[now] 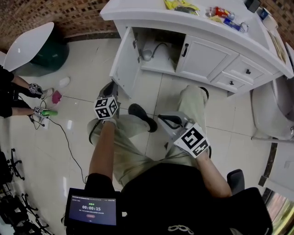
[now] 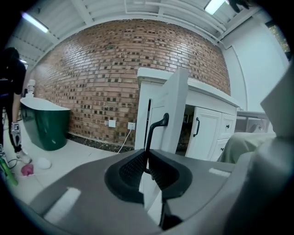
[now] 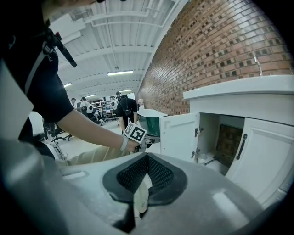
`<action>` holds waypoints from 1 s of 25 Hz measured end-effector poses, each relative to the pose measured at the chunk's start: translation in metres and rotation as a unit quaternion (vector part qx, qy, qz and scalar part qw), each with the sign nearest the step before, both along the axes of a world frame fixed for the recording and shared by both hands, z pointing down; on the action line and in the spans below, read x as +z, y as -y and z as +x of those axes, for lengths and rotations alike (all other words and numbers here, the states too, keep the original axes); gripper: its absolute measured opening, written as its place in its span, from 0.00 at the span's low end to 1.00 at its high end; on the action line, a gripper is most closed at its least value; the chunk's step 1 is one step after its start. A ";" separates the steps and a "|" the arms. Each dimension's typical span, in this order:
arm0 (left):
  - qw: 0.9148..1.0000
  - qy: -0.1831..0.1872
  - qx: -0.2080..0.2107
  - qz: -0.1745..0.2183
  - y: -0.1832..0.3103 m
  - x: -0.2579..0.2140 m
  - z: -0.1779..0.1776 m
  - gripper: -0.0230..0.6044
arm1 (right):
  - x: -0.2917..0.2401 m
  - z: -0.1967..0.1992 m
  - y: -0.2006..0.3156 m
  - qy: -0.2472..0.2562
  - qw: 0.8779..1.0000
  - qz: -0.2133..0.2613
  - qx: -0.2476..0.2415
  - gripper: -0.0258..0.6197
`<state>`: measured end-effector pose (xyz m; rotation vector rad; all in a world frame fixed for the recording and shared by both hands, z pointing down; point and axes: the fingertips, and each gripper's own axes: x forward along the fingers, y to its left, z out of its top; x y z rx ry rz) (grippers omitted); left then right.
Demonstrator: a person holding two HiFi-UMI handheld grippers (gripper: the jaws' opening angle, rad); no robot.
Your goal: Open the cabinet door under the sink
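The white cabinet is standing against a brick wall, and its left door is already hanging wide open toward the person, so the pipe inside is showing. Beside the opening, one second door and two drawers are staying closed, each with a black pull. A green tub with a white rim is standing left of the cabinet, well apart from it. The person is sitting in front with both knees between the grippers and the cabinet. The left gripper is pinching the black handle on the outer face of the open door, with its jaws closed on the thin bar. The right gripper is hanging over the right knee, away from the cabinet, with its jaws pressed together and nothing between them. A tablet on the person's lap is showing the time 00:00:15. At the left edge a second person is standing near a thin cable that is lying on the tiles. Some yellow packets are lying on the cabinet top.
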<state>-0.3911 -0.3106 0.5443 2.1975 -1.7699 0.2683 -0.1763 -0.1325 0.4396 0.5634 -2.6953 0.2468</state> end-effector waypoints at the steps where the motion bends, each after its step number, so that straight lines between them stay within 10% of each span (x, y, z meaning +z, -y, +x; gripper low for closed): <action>1: 1.000 0.000 -0.001 0.001 0.000 0.000 -0.001 0.10 | 0.001 -0.001 -0.001 -0.001 1.000 0.000 -0.002 0.03; 13: 0.999 -0.026 -0.008 0.034 -0.037 -0.016 -0.003 0.06 | 0.003 -0.001 -0.003 -0.005 1.000 0.002 -0.003 0.03; 25: 0.989 -0.084 0.046 0.115 -0.093 -0.107 0.074 0.06 | -0.015 0.013 -0.017 0.004 1.000 0.019 0.007 0.03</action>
